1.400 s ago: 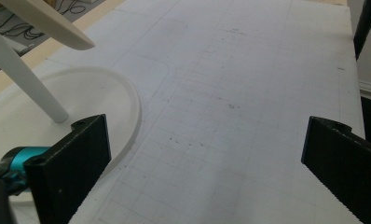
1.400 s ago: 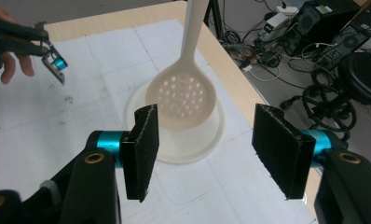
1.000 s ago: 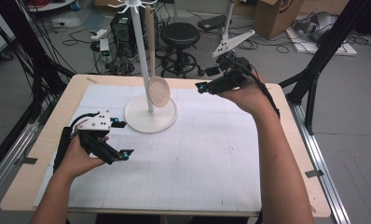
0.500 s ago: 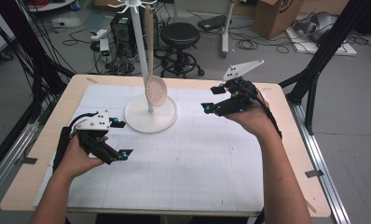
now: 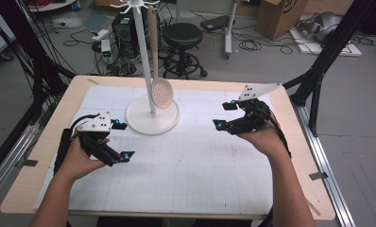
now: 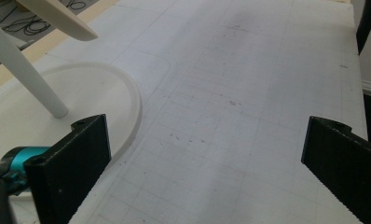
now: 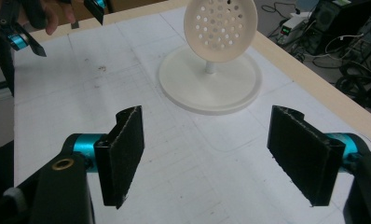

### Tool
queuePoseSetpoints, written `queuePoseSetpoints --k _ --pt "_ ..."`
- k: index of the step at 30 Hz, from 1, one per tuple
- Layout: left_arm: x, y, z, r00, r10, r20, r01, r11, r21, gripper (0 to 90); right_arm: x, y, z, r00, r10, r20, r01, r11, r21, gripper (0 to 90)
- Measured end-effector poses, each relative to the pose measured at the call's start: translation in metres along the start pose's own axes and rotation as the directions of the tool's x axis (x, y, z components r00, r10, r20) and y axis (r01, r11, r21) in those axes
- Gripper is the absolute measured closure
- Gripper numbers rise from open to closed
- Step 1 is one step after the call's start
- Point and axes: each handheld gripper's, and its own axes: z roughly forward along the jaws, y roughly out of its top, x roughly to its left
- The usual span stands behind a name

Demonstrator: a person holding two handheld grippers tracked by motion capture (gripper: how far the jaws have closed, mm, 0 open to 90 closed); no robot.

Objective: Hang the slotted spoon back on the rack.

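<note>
Two grippers open and empty: right gripper (image 5: 222,115) lowered and drawn back from tall white hook stand (image 5: 152,120), jaws just widened, nothing between. Pale wooden slotted spoon (image 5: 161,92) hanging on stand, apparently delivered. Left gripper (image 5: 122,140) idle left of stand. White gridded mat (image 5: 195,165) around stand unobstructed.

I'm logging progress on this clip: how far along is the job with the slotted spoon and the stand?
Done: the slotted spoon already hangs on the white stand. In hand: nothing. The right gripper, beside the stand, has just been opening with nothing between its jaws; the left gripper rests open over the mat. Left: apparently little, judging by this.
</note>
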Motion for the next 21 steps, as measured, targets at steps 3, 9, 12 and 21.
queuePoseSetpoints --k 3,9,12,21 --pt "-0.001 0.000 0.000 1.0000 0.001 0.002 -0.001 1.0000 -0.002 1.8 0.001 -0.011 -0.003 0.9999 0.013 -0.002 -0.013 1.000 -0.008 26.4" --pt "0.000 -0.005 0.000 0.9999 -0.010 0.000 0.010 0.9999 -0.001 1.8 0.005 -0.030 -0.005 0.9995 0.031 -0.009 -0.031 0.999 -0.024 24.8" --pt "0.001 -0.008 -0.001 0.9998 -0.019 -0.005 0.019 0.9998 0.002 1.8 0.006 -0.039 -0.005 0.9994 0.034 -0.005 -0.034 0.999 -0.032 23.8" --pt "0.003 -0.009 -0.005 0.9996 -0.028 -0.011 0.028 0.9996 -0.008 1.8 0.013 -0.074 -0.001 0.9978 0.066 -0.004 -0.066 0.996 -0.066 21.7"
